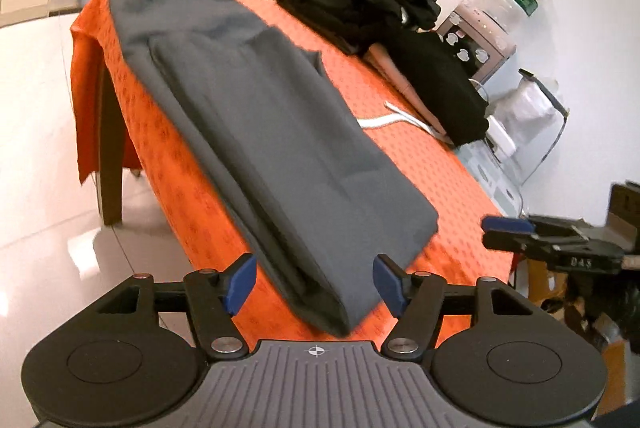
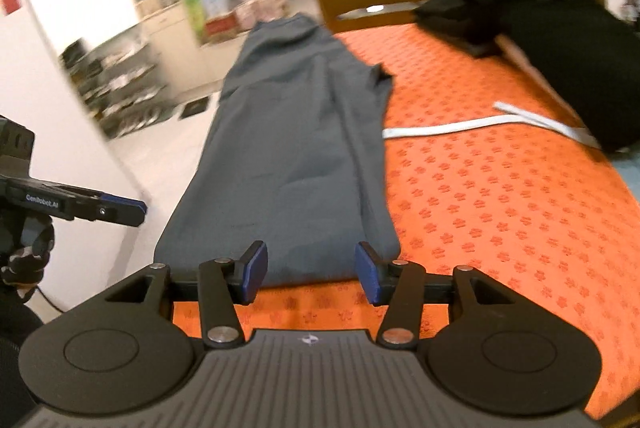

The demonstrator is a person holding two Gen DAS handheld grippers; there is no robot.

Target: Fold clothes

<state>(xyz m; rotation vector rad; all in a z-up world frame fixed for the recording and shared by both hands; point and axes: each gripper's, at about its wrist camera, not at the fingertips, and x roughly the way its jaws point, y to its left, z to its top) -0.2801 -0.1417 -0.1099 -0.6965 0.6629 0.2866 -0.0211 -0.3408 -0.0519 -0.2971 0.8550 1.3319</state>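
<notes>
Grey trousers (image 1: 256,132) folded lengthwise; both grippers (image 1: 314,284) (image 2: 311,270) apart, empty; water dispenser (image 1: 480,40) left cam only.

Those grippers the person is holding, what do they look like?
Each gripper, left and right, is black plastic with two round discs, a ribbed grey centre, silver rivets and blue fingertip pads. White lettering marks the side. The left hand wears a patterned glove.
</notes>
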